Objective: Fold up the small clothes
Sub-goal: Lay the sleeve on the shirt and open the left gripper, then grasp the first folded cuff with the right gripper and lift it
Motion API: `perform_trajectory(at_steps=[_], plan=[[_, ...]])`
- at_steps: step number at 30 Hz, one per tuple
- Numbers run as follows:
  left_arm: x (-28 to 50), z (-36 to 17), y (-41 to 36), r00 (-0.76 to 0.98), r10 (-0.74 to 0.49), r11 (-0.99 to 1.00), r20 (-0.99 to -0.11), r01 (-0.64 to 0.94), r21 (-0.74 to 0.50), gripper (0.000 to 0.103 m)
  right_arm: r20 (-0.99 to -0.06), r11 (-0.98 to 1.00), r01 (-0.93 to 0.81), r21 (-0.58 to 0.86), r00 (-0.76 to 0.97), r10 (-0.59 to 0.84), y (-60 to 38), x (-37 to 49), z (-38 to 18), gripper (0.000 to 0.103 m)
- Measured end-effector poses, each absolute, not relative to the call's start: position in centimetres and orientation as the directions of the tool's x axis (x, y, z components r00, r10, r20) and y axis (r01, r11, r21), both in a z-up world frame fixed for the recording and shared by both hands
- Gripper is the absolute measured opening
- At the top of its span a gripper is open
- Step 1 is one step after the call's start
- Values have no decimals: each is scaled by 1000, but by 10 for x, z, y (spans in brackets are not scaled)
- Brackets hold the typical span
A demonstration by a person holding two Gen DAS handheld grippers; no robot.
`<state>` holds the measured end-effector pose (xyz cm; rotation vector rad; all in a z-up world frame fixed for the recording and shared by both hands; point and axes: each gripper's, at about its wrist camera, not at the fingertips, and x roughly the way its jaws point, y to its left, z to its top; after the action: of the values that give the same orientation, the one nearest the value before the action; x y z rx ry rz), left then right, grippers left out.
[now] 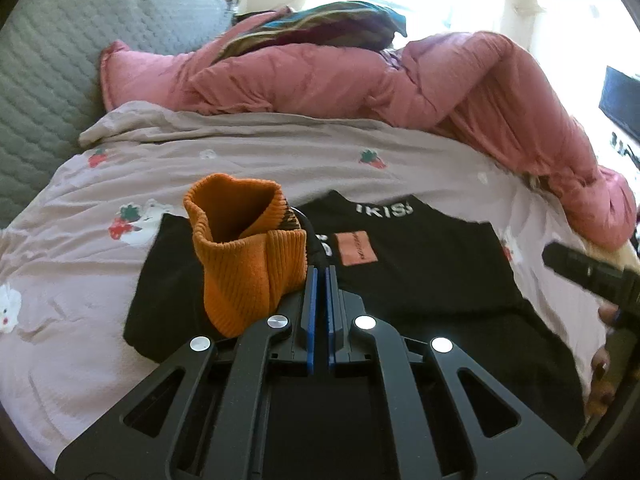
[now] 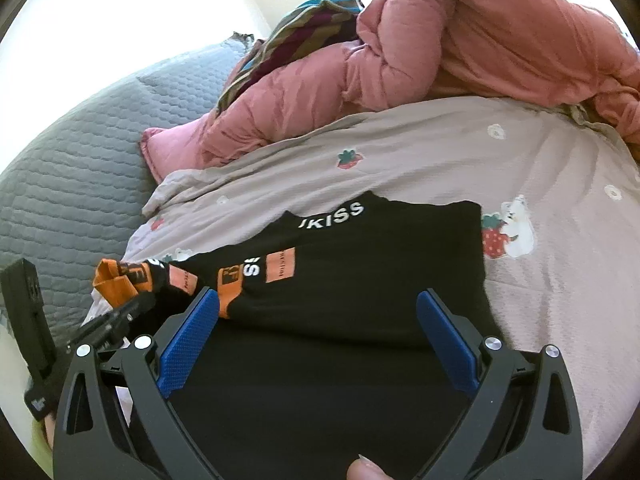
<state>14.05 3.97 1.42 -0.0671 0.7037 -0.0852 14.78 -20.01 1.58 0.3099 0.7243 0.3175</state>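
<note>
Left tool (image 1: 320, 270) pinches the black top's (image 2: 360, 280) orange cuff (image 1: 244, 256); right tool (image 2: 318, 300) gapes wide.

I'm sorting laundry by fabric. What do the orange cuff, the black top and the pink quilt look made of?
Orange cuff: ribbed knit, matte; vertical ribs show, fibre unclear. Black top: smooth matte jersey-like cloth, printed white letters, lying flat; likely cotton blend. Pink quilt: thin woven shell with slight sheen over puffy filling, probably synthetic or down.

Blk top (image 2: 360, 280); orange cuff (image 1: 240, 256)
</note>
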Motion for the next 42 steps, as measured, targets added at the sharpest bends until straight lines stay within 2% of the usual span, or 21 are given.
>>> perform_trajectory(at_steps=[8,12,16,18,24,29,32,37,39,42], plan=[[138,7,19,739,-183,983,-648,159,-97,3,-607,927,-140,349,720,337,-205,148,16,98],[134,9,15,728,-252,967,-637,210,-143,21,-616,929,-141,341,713,335,-203,150,13,98],[126,21,18,730,-348,937,-589,274,-214,34,-624,928,-148,341,703,342,-197,150,9,98],[126,27,26,742,-347,938,-574,260,-231,42,-628,925,-162,343,693,354,-192,150,6,98],[130,32,77,778,-293,938,-556,123,-323,49,-637,911,-223,348,656,404,-169,149,-1,98],[137,27,110,782,-124,965,-611,-47,-257,52,-665,889,-285,359,590,458,-138,147,-13,98],[139,23,121,777,-65,970,-626,-99,-223,58,-689,876,-307,372,541,482,-120,147,-25,98],[141,17,122,771,-13,980,-636,-117,-162,68,-731,886,-303,352,502,462,-101,150,-43,98],[143,12,124,761,-4,980,-648,-126,-154,79,-748,895,-292,338,494,444,-96,153,-49,98],[146,5,131,746,13,977,-666,-150,-149,81,-774,905,-270,330,472,423,-89,160,-59,98]])
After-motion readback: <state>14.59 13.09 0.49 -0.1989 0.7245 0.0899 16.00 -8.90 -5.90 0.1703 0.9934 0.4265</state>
